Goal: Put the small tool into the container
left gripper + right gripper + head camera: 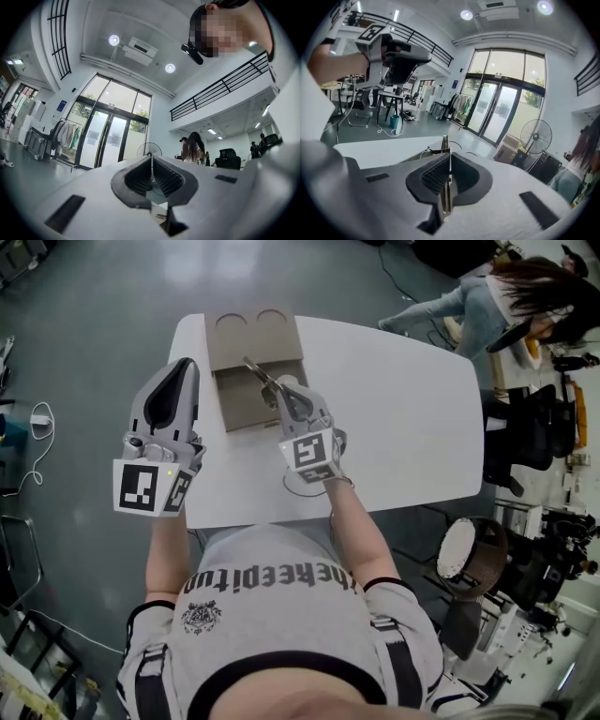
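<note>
With its jaws pinched tight on the small tool [262,377], the right gripper [285,388] is right over the target! In the right gripper view the ribbed pads press flat against a slim metal strip whose tip pokes out ahead of the jaws. Could be tweezers, hard to be sure. From the head view that tip reaches forward and left of the right gripper, hanging above the open cardboard container [230,407], which lies just ahead of and below the jaws on the white table [403,409]. Whether the tip touches the box floor, I cannot tell.

Over to the left gripper [184,371]: jaws together, nothing between them, held up just left of the container and pointing out at the room. Idle.

How will this thing handle? My read: light, stiff, smooth metal, slippery against anything but those ribbed pads, and thin enough to pivot if pinched at a single spot. The hold is on the flat sides toward the rear, which looks sound, though the free end overhangs a good way. The next call, I'd judge, is to lower toward the box floor and part the jaws there, since a light, springy piece let go from height might bounce over the low cardboard wall.
</note>
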Available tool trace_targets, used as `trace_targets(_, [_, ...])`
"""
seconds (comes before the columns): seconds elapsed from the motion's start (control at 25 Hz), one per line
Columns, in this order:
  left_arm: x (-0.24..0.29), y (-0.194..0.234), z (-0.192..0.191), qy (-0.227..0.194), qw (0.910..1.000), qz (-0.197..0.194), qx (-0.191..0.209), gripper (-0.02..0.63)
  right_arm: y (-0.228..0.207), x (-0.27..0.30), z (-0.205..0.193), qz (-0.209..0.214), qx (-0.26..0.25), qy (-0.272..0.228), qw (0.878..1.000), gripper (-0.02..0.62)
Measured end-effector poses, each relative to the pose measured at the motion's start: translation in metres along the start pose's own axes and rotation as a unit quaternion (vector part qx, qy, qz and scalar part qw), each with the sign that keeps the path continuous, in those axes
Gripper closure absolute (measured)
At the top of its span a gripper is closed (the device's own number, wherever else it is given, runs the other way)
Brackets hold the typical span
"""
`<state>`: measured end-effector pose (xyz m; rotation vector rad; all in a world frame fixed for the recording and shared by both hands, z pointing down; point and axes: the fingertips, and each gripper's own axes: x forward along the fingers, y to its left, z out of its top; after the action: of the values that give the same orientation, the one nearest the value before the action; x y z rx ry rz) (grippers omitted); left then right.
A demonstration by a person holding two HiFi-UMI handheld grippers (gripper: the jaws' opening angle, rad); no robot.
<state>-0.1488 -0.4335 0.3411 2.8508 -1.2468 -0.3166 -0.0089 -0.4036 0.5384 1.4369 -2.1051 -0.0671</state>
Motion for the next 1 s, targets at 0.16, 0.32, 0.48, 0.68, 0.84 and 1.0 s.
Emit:
trace_targets(0.16, [-0.004,0.011,0.000,0.002,0.9999,0.010,0.001,0.592,0.015,0.016,-0.015,0.024,-0.051,0.033,0.998,0.588])
trace_targets(0.32, [-0.006,0.022,-0.001,0.004,0.9998,0.020,0.002,0.592,0.028,0.031,-0.027,0.045,-0.097,0.058,0.993,0.588])
trace_targets(0.48, [-0.009,0.027,-0.005,0.010,0.9996,0.026,0.001,0.592,0.038,0.044,-0.044,0.060,-0.141,0.087,0.984,0.588])
trace_targets(0.68, [-0.009,0.034,-0.010,0.017,0.9994,0.031,0.001,0.592,0.039,0.059,-0.065,0.067,-0.177,0.122,0.974,0.588])
trace_targets(0.84, [-0.010,0.037,-0.013,0.020,0.9991,0.036,0.001,0.592,0.038,0.065,-0.079,0.068,-0.194,0.144,0.968,0.588])
trace_targets(1.0, [-0.012,0.039,-0.015,0.025,0.9989,0.039,0.001,0.592,0.036,0.069,-0.086,0.063,-0.206,0.154,0.964,0.588])
